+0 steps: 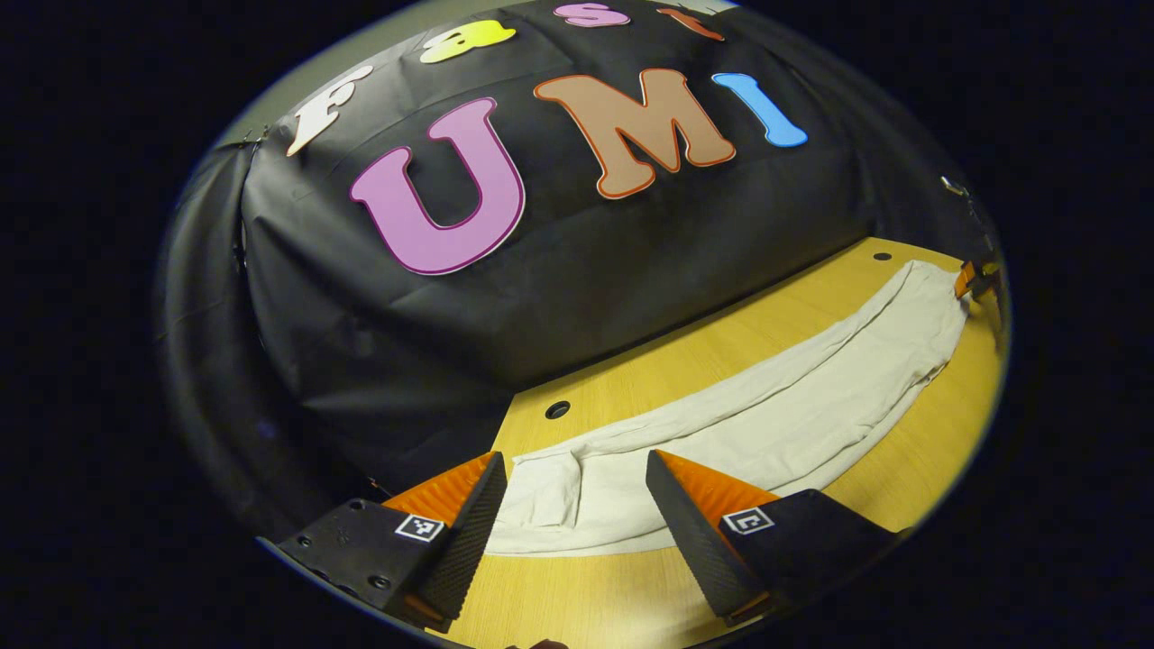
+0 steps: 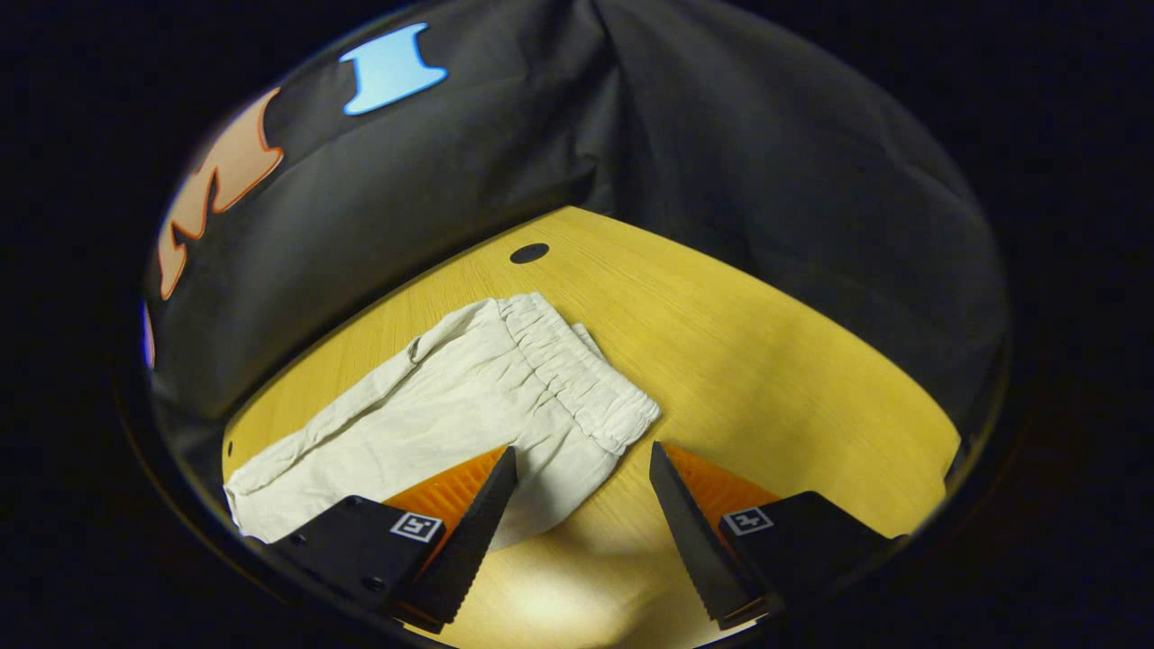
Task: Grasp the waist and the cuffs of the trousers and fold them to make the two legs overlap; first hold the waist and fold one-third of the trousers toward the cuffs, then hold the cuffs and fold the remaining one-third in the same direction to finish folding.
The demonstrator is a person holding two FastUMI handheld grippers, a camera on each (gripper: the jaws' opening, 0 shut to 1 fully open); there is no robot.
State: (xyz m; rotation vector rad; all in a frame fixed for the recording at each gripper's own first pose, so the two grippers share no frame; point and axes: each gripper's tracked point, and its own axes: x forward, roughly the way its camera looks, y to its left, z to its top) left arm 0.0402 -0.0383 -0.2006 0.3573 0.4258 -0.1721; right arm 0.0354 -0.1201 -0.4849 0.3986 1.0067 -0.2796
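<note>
Trousers (image 2: 469, 406) lie flat ahead of both open grippers (image 1: 572, 491) (image 2: 581, 487)

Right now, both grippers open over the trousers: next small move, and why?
Probably lower the right gripper onto the elastic waist and close. The trousers already lie as one long strip on the table, legs seemingly overlapped, so the waist fold looks next. Both grippers are open and hold nothing; the left gripper hangs above the cuff end.

left gripper view low over cuffs, right gripper view above waist, both sharing trousers (image 1: 766, 406) on table (image 2: 766, 361)
</note>
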